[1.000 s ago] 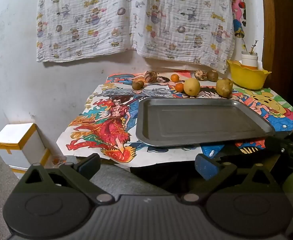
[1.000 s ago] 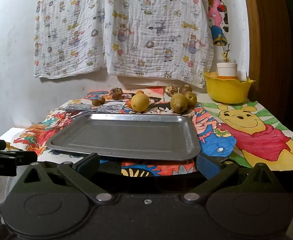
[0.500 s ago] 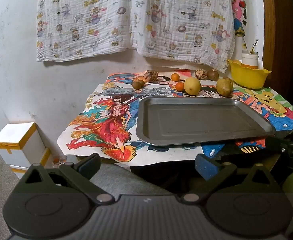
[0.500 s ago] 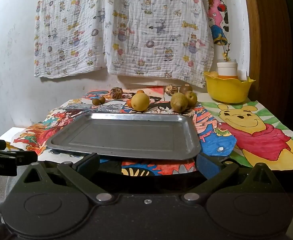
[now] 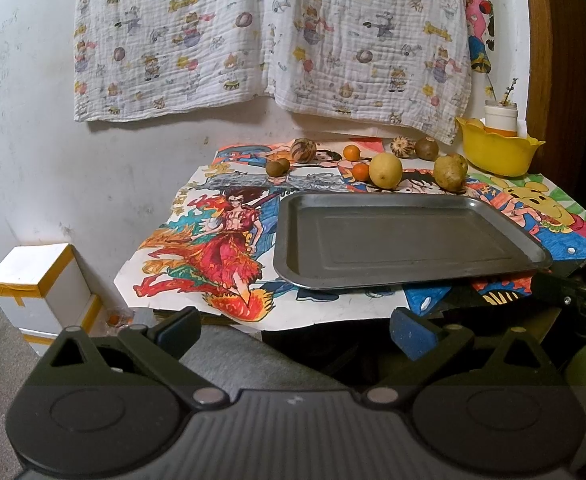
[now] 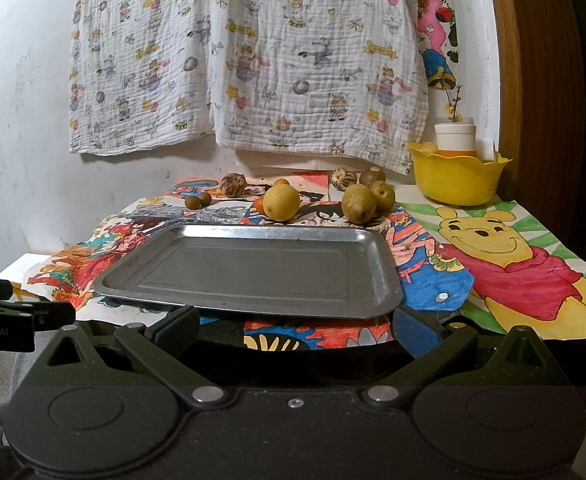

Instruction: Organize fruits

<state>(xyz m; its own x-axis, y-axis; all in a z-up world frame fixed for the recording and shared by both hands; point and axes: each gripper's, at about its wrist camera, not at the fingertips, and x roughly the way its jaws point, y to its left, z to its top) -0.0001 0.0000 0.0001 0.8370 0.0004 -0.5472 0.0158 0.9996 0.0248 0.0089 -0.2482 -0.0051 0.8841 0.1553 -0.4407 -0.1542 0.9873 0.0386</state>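
Observation:
An empty metal tray lies on a small table covered with coloured drawings. Behind it stand several fruits: a yellow round fruit, a brownish pear, two small oranges, small brown fruits and striped round ones. My left gripper is open and empty, below the table's front left edge. My right gripper is open and empty at the tray's near edge.
A yellow bowl with a white jar stands at the back right, by a wooden frame. A printed cloth hangs on the wall behind. White boxes sit on the floor at the left.
Both grippers have crept slightly forward and up toward the table. Nothing on the table has moved.

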